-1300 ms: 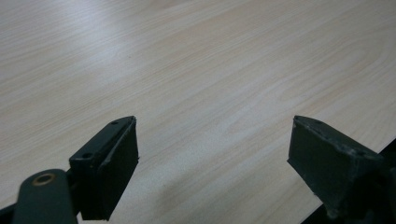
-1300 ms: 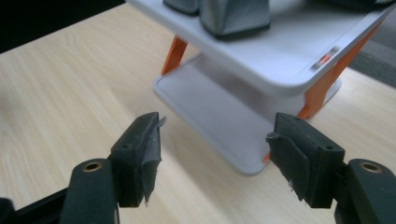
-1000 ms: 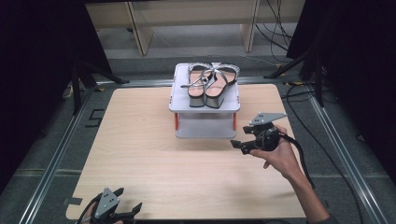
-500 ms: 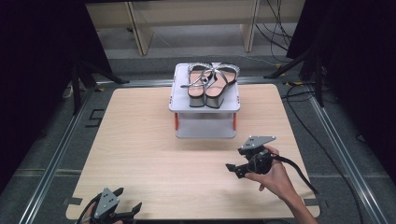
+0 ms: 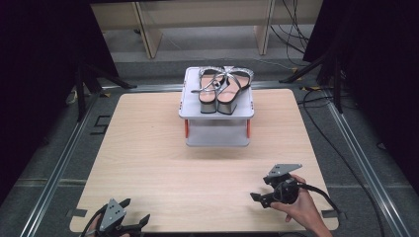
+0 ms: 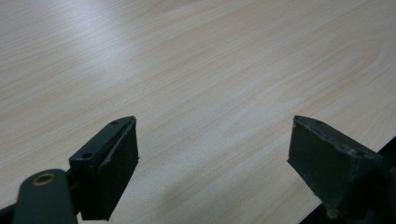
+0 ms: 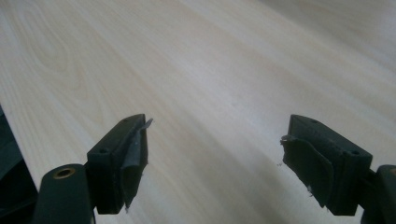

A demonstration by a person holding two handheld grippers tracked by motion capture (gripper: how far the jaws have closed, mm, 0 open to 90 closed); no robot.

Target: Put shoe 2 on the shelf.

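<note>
Wooden table (image 5: 163,163): right claw (image 5: 258,197), opening empty, has dropped nearer its front edge.

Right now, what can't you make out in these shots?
- Left gripper, high view: its hand is cut off by the bottom edge.
- Sandals, high view: strap detail too small to read.
- Stand, high view: under-shelf space hidden by its front panel.
- Right gripper, own view: pad lining frayed, blurred.

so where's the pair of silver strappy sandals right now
In the high view, the pair of silver strappy sandals sits side by side on top of the small grey stand at the table's far middle.
</note>
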